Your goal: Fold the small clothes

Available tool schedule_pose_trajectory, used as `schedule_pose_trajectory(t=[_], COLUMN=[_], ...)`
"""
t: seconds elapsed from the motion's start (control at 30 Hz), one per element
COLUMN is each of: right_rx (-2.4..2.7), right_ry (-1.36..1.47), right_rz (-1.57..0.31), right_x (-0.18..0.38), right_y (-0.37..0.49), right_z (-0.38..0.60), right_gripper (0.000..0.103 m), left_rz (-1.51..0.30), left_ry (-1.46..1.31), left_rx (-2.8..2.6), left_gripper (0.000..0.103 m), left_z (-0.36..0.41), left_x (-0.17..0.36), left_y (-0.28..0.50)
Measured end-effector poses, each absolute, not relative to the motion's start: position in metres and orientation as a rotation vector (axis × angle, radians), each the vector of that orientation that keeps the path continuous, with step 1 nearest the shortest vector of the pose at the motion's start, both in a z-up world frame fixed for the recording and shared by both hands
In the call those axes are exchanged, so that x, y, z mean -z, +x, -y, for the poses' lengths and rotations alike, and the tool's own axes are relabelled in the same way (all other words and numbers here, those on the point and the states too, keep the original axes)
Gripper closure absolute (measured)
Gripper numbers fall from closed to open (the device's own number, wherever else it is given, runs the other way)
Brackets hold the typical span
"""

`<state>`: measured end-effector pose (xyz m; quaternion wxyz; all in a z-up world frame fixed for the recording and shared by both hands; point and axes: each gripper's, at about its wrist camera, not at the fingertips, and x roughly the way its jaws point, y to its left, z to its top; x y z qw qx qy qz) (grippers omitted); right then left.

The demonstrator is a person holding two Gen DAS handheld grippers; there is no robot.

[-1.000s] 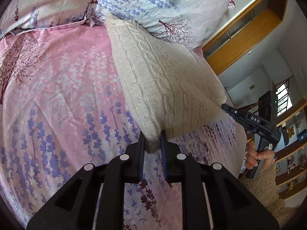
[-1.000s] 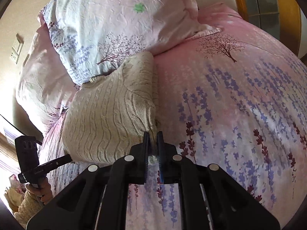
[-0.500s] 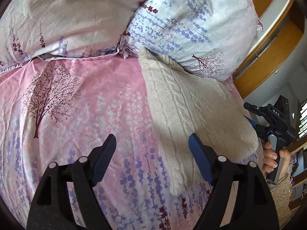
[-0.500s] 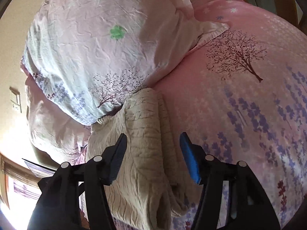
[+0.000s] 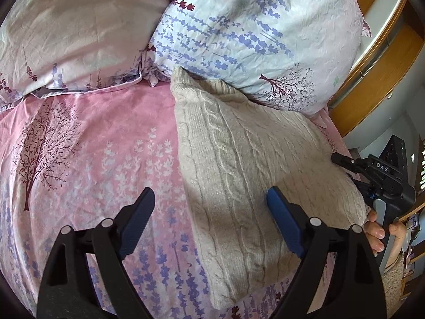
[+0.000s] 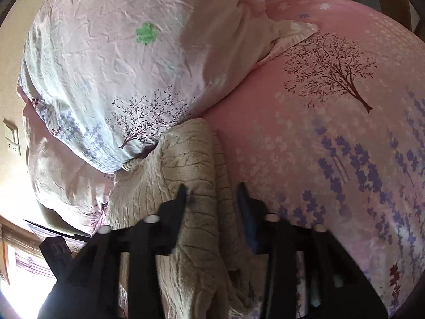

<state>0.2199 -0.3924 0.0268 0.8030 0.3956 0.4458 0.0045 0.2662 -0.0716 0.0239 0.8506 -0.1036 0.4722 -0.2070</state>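
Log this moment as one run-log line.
left gripper: open, empty | right gripper: open, over sweater edge | sweater: folded on bedsheet, against pillow

Soft daylight fills both views, with the fisheye lens bending the pink bedsheet [image 5: 87, 143] toward dark vignetted corners. In the left wrist view the picture is sharp, and the left gripper [image 5: 209, 220] throws a grey shadow across the cable-knit sweater [image 5: 255, 175]. In the right wrist view the right gripper [image 6: 212, 212] is smeared by motion blur, the pillow [image 6: 127, 66] carries a glossy sheen, and the lower left edge burns out white.
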Motion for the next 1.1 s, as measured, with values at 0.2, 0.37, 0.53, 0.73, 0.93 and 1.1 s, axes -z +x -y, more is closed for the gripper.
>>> schedule_pose_trajectory(t=[0.2, 0.37, 0.53, 0.73, 0.93, 1.1], right_rx=[-0.089, -0.109, -0.126, -0.198, -0.240, -0.321], right_ry=[0.889, 0.850, 0.833, 0.851, 0.804, 0.678], right_rz=[-1.019, -1.063, -1.067, -1.062, -0.958, -0.897], right_x=[-0.018, -0.014, -0.014, -0.007, -0.032, -0.056], right_y=[0.222, 0.227, 0.228, 0.229, 0.219, 0.221], right_z=[0.391, 0.380, 0.374, 0.357, 0.330, 0.273], right_gripper=[0.035, 0.034, 0.034, 0.066, 0.072, 0.074], left_rz=[-1.032, -1.081, -1.071, -1.060, -1.015, -0.933], left_ry=[-0.274, -0.384, -0.406, -0.463, -0.448, -0.385], left_rx=[0.475, 0.513, 0.545, 0.556, 0.625, 0.601], left_gripper=[0.016, 0.016, 0.021, 0.042, 0.066, 0.067], left_z=[0.083, 0.086, 0.092, 0.091, 0.071, 0.024], left_x=[-0.015, -0.001, 0.000, 0.001, -0.016, -0.042], left_y=[0.278, 0.292, 0.299, 0.303, 0.289, 0.265])
